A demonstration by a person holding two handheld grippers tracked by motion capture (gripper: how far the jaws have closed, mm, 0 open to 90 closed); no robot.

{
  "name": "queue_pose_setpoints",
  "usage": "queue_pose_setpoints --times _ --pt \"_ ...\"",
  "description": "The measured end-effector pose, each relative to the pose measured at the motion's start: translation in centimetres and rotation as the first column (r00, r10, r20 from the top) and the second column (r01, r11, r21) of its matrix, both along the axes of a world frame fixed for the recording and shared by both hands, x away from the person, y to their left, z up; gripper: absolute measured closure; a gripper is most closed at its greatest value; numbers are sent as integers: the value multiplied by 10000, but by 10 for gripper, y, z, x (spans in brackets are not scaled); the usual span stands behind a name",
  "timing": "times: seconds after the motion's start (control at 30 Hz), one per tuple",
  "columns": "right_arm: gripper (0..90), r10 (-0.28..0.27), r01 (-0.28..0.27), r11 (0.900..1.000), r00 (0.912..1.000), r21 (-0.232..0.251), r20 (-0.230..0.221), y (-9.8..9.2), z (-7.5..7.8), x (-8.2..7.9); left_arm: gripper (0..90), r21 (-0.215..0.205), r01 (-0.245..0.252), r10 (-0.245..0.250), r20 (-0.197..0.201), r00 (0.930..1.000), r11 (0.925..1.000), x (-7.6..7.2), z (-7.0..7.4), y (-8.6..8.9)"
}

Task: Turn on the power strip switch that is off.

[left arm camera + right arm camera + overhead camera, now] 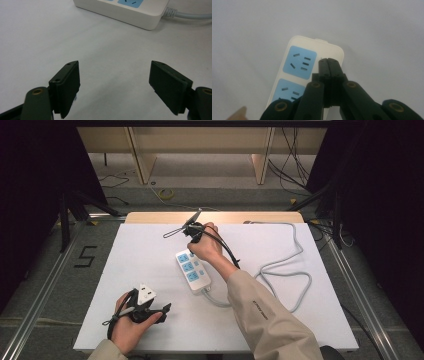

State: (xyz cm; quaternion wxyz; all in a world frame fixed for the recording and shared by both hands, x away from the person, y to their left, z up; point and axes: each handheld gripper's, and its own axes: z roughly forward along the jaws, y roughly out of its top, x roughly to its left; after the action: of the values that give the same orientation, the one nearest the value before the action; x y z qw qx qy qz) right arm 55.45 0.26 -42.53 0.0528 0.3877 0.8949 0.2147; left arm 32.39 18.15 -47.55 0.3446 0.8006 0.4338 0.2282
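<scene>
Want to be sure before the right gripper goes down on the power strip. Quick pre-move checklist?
1. Right gripper shut, nothing between its jaws: ok.
2. Its tips over the power strip, beside the end blue socket: ok.
3. Tips touching the strip: cannot tell.
4. Left gripper open, empty, clear of the strip on the white table: ok.
5. Strip lying flat, sockets up: ok.
6. Grey cable looped loose on the right, away from both grippers: ok.

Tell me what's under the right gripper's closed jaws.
The white power strip lies under the right gripper, by its far blue socket. The shut jaws cover the strip's edge there, so any switch or contact can't be told.
</scene>
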Motion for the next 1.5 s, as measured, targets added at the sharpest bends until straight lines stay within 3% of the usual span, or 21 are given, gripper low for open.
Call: queue_pose_setpoints --times 1.5 --pt "900 -66 65 10000 9999 -70 -79 7 -12 3 250 -9 18 -18 3 10000 10000 0 0 0"
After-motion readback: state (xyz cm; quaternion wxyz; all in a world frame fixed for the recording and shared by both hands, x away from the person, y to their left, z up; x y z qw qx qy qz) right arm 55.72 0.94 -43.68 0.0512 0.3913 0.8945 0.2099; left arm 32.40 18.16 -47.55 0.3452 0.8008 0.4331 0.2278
